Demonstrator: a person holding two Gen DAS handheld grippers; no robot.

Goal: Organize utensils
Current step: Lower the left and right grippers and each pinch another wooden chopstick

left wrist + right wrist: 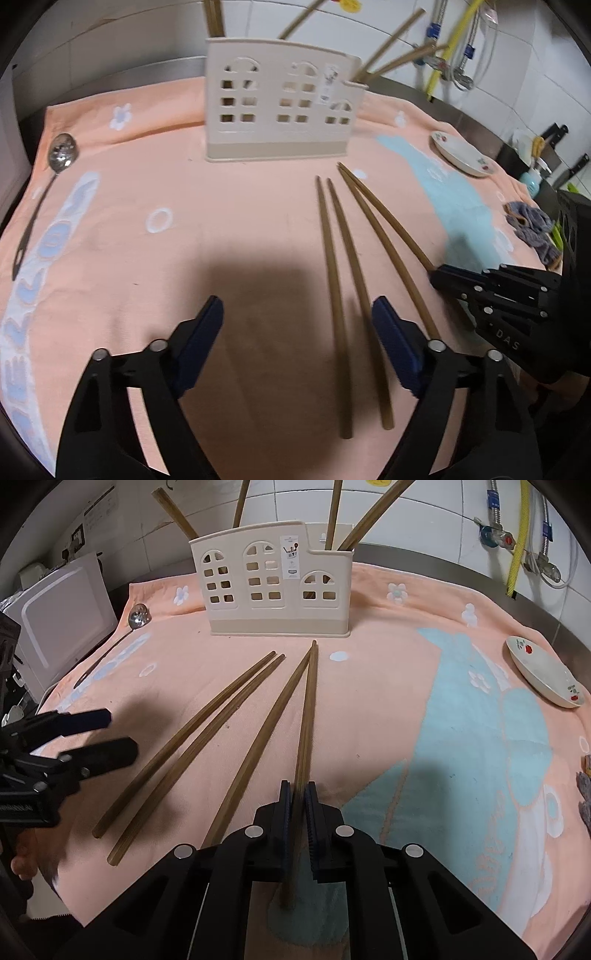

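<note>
Right gripper (299, 794) clamps one chopstick on the towel; holder waits beyond.

At far left a metal spoon (62, 153) lies on the peach towel (221, 221), well apart from everything else. The left gripper (295, 314) hovers with its jaws wide apart, holding nothing. Four loose chopsticks fan out to its right; the rightmost chopstick (306, 716) is pinched near its thick end by the right gripper, its tip seemingly still on the cloth. The step in hand looks like picking it up; next it would need lifting, tipping upright and lowering into the cream utensil holder (277, 579). That holder already has several chopsticks standing in its left and right compartments. A floral plate (543, 675) sits empty at far right.
</note>
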